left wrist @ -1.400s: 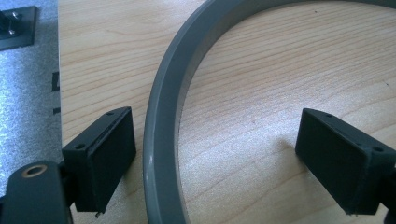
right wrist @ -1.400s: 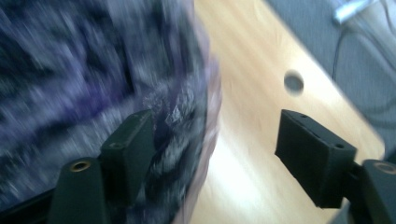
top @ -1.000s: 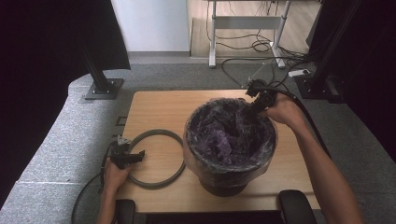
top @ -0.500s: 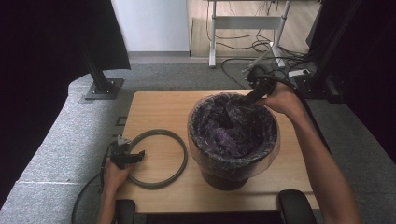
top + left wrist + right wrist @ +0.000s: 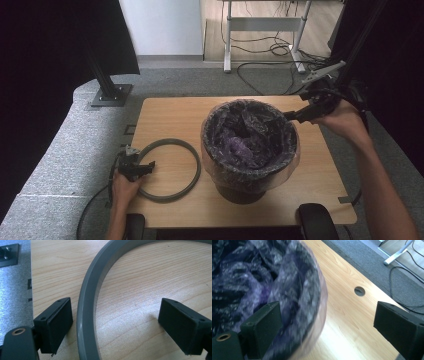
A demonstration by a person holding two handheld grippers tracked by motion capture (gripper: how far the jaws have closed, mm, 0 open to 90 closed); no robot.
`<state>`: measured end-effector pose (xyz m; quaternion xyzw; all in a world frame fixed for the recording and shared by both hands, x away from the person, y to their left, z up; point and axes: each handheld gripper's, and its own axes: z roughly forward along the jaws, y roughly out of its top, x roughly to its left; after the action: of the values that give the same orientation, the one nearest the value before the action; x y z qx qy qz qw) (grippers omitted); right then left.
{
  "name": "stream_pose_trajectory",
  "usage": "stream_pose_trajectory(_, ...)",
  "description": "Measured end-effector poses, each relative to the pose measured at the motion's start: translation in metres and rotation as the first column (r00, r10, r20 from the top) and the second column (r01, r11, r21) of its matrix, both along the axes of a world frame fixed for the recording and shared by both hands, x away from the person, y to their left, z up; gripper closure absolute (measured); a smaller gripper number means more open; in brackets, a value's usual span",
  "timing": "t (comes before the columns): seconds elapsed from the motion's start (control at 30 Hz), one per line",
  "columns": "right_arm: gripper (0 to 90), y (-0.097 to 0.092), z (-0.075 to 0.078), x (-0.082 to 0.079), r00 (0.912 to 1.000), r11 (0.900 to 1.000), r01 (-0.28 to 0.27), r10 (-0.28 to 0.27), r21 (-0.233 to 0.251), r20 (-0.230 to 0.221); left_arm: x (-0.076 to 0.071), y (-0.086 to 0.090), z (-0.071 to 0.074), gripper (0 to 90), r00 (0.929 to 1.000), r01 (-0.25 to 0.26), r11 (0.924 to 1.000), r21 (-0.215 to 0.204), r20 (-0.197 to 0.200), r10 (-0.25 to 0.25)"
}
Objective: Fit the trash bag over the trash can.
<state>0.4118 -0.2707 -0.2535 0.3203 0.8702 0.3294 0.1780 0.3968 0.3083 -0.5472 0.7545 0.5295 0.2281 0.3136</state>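
Note:
A black bin (image 5: 248,150) lined with a clear and purple plastic bag (image 5: 262,277) stands in the middle of the wooden table (image 5: 170,115). A grey ring (image 5: 167,170) lies flat to its left. My left gripper (image 5: 145,167) rests at the ring's near left edge, open, with the ring's rim (image 5: 86,302) passing between its pads untouched. My right gripper (image 5: 292,116) hovers just off the bin's far right rim. Its jaws have just been opening and stand open (image 5: 329,325). They press on nothing, and the bag's edge lies below them.
A round hole (image 5: 359,291) is cut in the tabletop beyond the bin. Grey carpet surrounds the table. A black stand base (image 5: 107,92) sits at the back left, and desk legs with cables (image 5: 265,50) stand behind. A black knob (image 5: 315,220) sits at the front edge.
My right gripper was shut at the bag inside the bin's far rim; it has opened and drawn back to the right and upward, outside the bin. The left gripper has stayed put.

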Motion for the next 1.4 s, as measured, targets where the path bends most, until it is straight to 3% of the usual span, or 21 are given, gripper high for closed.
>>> stream_pose_trajectory(0.13,7.8,-0.017,-0.004,-0.016,0.9999,0.9998,0.012,-0.012,-0.013,0.002,0.000,0.000,0.000,12.2,1.0000,0.000,1.0000,0.000,0.000,0.000)
stream_pose_trajectory(0.3,8.1,-0.038,-0.022,-0.031,0.9991,0.9989,0.042,-0.043,-0.018,-0.009,0.000,0.000,0.000,12.2,1.0000,-0.001,1.0000,-0.001,0.001,0.001)
stream_pose_trajectory(0.53,8.4,-0.057,-0.068,-0.044,0.9958,0.9964,0.085,-0.085,-0.005,-0.033,0.000,0.000,0.000,12.1,1.0000,-0.002,1.0000,0.000,0.002,0.002)
stream_pose_trajectory(0.77,6.7,-0.040,-0.126,-0.050,0.9962,0.9970,0.075,-0.074,0.017,-0.045,0.000,0.000,0.000,12.1,1.0000,-0.005,1.0000,0.000,0.002,0.005)
stream_pose_trajectory(0.97,5.2,-0.021,-0.169,-0.049,0.9954,0.9931,0.080,-0.075,0.086,-0.059,0.000,0.000,0.000,12.1,1.0000,-0.006,1.0000,0.000,0.002,0.006)
stream_pose_trajectory(1.17,4.5,-0.017,-0.194,-0.043,0.9909,0.9771,0.123,-0.112,0.173,-0.075,0.000,0.000,0.000,12.1,1.0000,-0.005,1.0000,0.000,0.000,0.005)
stream_pose_trajectory(1.27,3.4,-0.008,-0.201,-0.038,0.9915,0.9759,0.116,-0.103,0.185,-0.080,0.000,0.000,0.000,12.2,1.0000,-0.005,1.0000,0.000,0.000,0.005)
stream_pose_trajectory(1.4,2.0,0.001,-0.207,-0.034,0.9938,0.9774,0.106,-0.098,0.183,-0.052,-0.001,0.000,0.000,12.1,1.0000,-0.006,1.0000,0.000,0.000,0.006)
